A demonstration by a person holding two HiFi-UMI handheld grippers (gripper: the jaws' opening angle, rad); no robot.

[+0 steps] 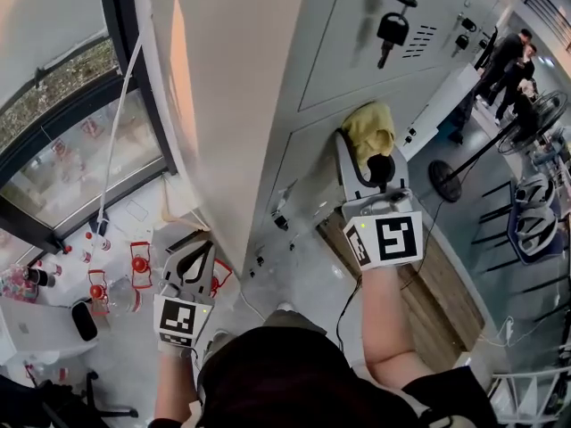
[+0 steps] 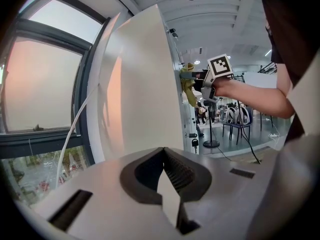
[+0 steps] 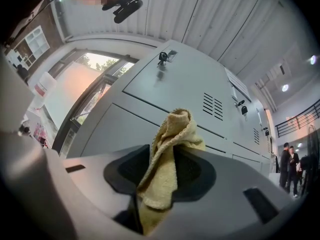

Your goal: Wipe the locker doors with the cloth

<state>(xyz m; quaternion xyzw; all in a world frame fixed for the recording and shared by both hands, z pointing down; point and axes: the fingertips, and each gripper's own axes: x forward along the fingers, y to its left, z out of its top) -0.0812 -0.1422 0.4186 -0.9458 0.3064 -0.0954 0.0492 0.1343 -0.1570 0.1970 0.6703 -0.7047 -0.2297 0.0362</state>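
A yellow cloth (image 1: 371,129) is bunched in my right gripper (image 1: 364,152), which is shut on it. The cloth rests against a lower grey locker door (image 1: 308,154). In the right gripper view the cloth (image 3: 170,149) stands up between the jaws, close in front of the grey locker doors (image 3: 190,89). A key (image 1: 391,28) hangs from the lock of the door above. My left gripper (image 1: 198,255) hangs low beside the lockers' white side panel (image 1: 223,87). Its jaws are shut with nothing in them (image 2: 164,173). The left gripper view shows the right gripper and cloth (image 2: 188,85) from the side.
A dark-framed window (image 1: 71,163) and a white cable (image 1: 120,123) lie to the left, with red items (image 1: 140,264) on the floor below. Right of the lockers are a wooden strip (image 1: 446,283), a fan stand (image 1: 482,154), chairs (image 1: 535,212) and people (image 1: 510,65).
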